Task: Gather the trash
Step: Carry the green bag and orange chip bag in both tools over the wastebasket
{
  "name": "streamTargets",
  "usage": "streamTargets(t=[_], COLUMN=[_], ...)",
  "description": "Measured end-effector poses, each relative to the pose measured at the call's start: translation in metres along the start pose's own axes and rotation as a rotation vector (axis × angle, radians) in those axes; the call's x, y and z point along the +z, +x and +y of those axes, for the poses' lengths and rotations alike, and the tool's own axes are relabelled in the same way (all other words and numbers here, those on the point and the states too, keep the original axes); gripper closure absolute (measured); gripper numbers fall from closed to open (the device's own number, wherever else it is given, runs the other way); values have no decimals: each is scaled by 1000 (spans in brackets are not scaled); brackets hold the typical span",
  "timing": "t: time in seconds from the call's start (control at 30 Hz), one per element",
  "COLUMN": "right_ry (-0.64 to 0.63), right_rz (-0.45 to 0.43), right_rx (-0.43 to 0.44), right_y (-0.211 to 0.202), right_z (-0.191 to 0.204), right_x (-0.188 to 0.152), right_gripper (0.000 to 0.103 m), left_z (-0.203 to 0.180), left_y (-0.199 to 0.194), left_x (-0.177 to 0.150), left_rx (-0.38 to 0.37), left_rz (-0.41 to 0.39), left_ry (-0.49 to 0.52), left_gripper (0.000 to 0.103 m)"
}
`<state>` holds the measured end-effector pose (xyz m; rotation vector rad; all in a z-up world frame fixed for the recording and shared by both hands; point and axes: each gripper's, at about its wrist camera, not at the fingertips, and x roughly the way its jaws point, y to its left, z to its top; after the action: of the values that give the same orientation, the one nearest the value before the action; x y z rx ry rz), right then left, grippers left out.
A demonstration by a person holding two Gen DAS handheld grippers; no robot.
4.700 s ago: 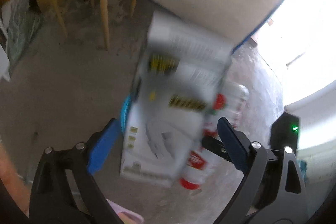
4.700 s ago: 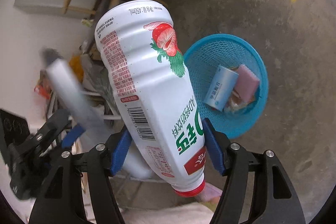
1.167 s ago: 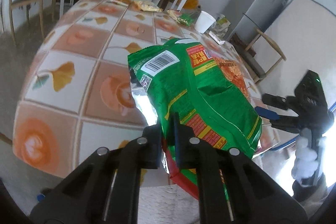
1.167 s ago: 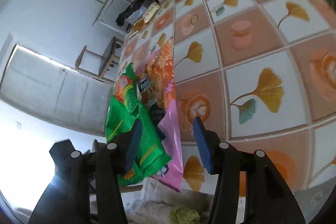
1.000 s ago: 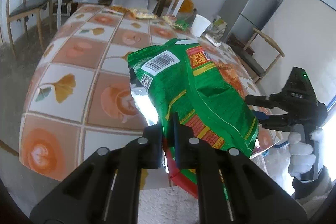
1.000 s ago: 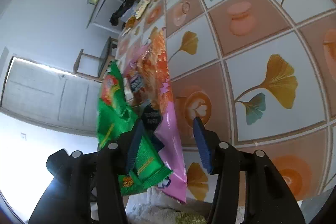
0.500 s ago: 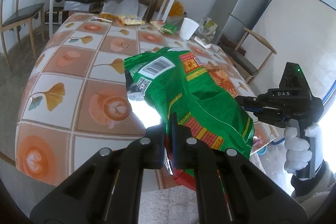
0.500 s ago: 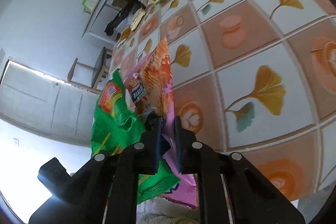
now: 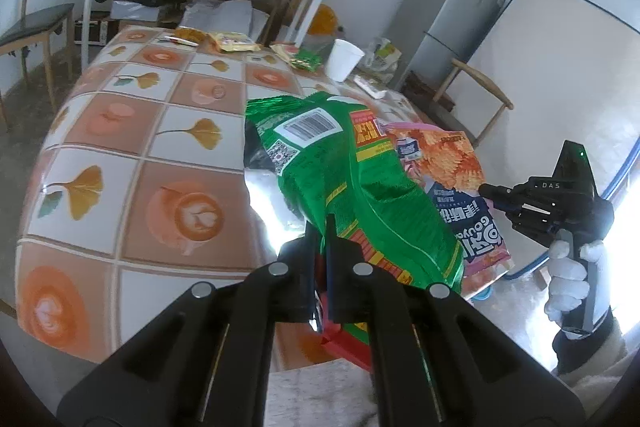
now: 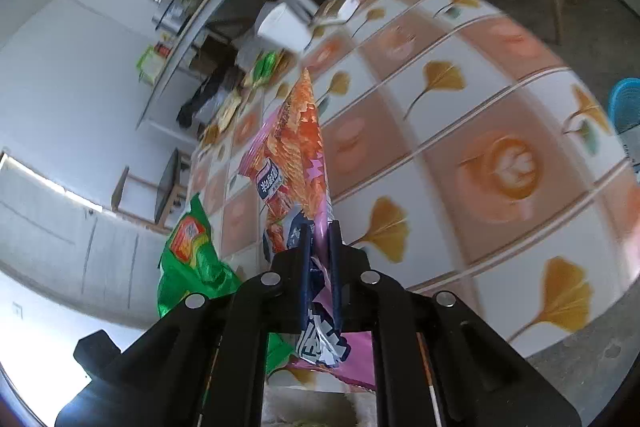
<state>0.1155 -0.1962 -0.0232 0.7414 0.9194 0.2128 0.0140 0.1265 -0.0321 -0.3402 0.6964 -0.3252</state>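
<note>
Pink snack bag [image 10: 298, 163], seemingly lifted, right hand-held gripper [image 10: 320, 231] newly clamped

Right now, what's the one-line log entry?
left claw: shut on green snack bag | right claw: shut on pink snack bag | table: more wrappers

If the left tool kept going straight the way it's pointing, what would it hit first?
Beyond the green snack bag it already grips, the left tool would probably meet the tiled table top first, since it points slightly downward at it; depth is unclear.
</note>
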Motion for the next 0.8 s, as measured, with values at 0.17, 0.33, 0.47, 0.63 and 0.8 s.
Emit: streamTargets(t=[0.17, 0.33, 0.47, 0.63, 0.8], right_ry=[35, 70, 110, 176, 258], right_rz=[-77, -151, -229, -342, -447], right_rx=[-1, -4, -15, -40, -84], right_y=[-33, -61, -90, -137, -182], right_z=[-20, -36, -56, -91, -135], right_x=[5, 13, 17, 14, 2], right_gripper=[95, 95, 95, 95, 95], left_z=[-13, -29, -51, -90, -150], left_y=[4, 6, 12, 28, 61], left_x=[7, 19, 29, 42, 55], left_rx=[-44, -92, -143, -208, -274], left_rz=[-2, -14, -17, -2, 55], left_ry=[14, 43, 72, 141, 248], left_gripper=[101, 101, 101, 101, 101])
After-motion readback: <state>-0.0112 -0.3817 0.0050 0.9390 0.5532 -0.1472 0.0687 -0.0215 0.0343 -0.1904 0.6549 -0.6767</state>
